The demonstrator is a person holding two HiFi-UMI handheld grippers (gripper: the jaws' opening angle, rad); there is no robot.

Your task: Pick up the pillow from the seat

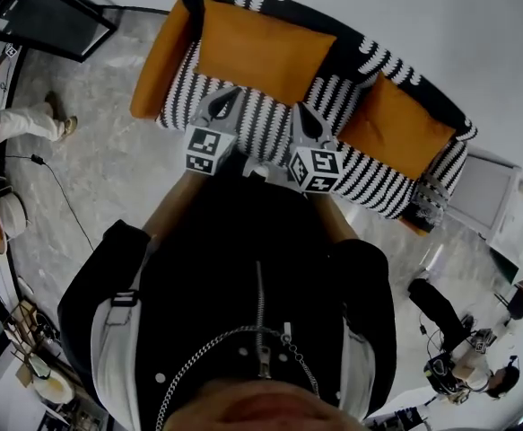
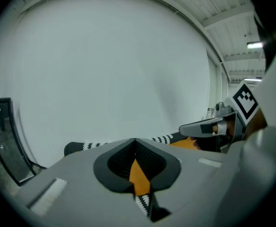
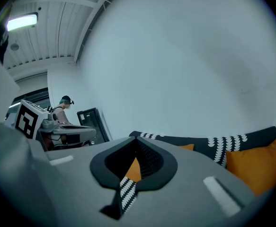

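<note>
Striped sofa [image 1: 375, 59]: 2 orange pillows are sitting on it, left pillow [image 1: 261, 50] at the left end, right pillow [image 1: 396, 126] at the right end. Left gripper [image 1: 227, 95] and right gripper [image 1: 300, 110] are hovering side by side over the seat [image 1: 265, 126], jaws closed, holding nothing.

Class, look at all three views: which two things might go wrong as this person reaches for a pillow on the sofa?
Both the left gripper and right gripper are shut; unopened, they would likely shove the orange pillow instead of gripping it. They hang close together, so they might knock each other.
</note>
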